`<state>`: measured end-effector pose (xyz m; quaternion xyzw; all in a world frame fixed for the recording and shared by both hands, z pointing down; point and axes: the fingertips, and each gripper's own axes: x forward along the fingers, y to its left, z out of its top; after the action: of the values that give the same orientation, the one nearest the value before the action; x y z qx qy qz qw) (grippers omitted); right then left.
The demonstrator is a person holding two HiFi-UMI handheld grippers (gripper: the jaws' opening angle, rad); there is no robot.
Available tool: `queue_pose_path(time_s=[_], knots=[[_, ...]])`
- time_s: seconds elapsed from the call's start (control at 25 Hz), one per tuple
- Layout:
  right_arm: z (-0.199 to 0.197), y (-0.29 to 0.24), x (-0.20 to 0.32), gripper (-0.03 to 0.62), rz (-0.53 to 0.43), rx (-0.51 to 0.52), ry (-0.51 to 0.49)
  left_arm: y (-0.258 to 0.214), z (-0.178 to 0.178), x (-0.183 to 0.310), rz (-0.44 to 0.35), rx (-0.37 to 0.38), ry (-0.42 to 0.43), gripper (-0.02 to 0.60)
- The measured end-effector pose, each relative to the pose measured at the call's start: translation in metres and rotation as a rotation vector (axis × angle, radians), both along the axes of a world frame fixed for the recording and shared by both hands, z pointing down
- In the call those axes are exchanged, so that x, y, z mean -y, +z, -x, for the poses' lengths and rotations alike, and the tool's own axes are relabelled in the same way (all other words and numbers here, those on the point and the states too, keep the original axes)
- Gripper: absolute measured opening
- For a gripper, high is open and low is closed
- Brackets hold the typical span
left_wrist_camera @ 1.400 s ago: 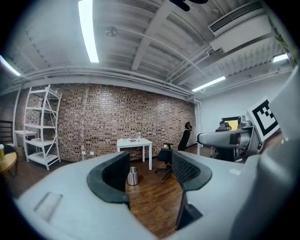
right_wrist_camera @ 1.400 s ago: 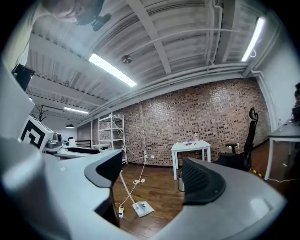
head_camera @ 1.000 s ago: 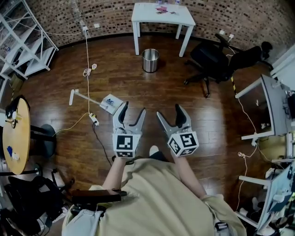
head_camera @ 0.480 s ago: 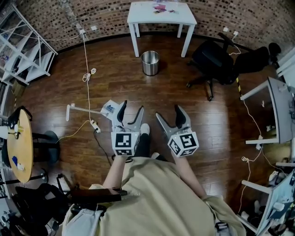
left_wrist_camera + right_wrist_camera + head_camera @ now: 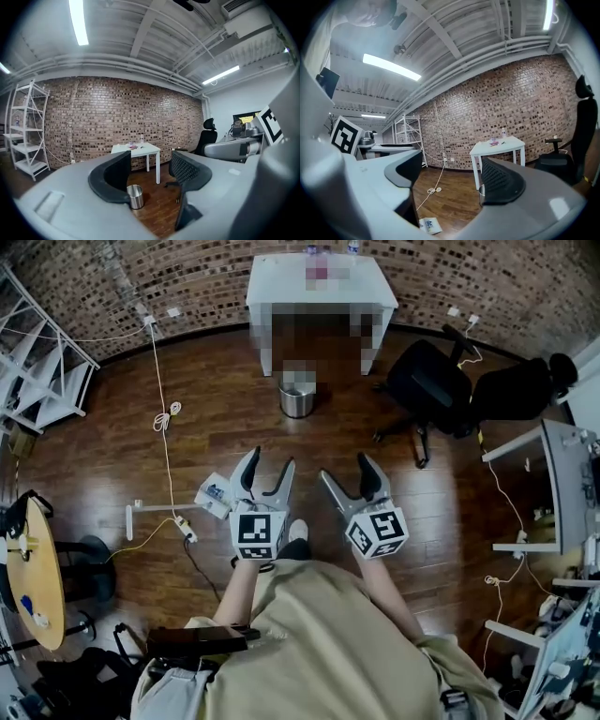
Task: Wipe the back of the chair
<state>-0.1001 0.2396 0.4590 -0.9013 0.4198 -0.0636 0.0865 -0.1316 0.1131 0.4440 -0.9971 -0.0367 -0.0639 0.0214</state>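
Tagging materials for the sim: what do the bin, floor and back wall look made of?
Bin: likely metal, brushed silver sheen with a bright rim.
Floor: dark wood planks or laminate, glossy; plank seams and glare show.
Wall: bare brick, matte, mortar lines visible.

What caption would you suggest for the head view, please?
Person holds the left gripper and right gripper out, jaws open and empty; a black office chair stands ahead on the right.

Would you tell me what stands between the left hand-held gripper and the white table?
A metal bin stands there, as the head view and left gripper view show.
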Motion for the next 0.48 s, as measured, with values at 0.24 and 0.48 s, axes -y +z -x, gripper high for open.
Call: queue_pose_path(time_s=[0.24,0.48], knots=[[-0.069,-0.022,0.058,0.383,0.029,-0.054,-0.024,-0.009,-0.062,0.059,0.025,-0.038,-0.021,0.253],[-0.108,-0.006,0.082,0.377,0.049,-0.004,-0.052,0.002,-0.103,0.087,0.037,-0.008,-0.049,0.252]])
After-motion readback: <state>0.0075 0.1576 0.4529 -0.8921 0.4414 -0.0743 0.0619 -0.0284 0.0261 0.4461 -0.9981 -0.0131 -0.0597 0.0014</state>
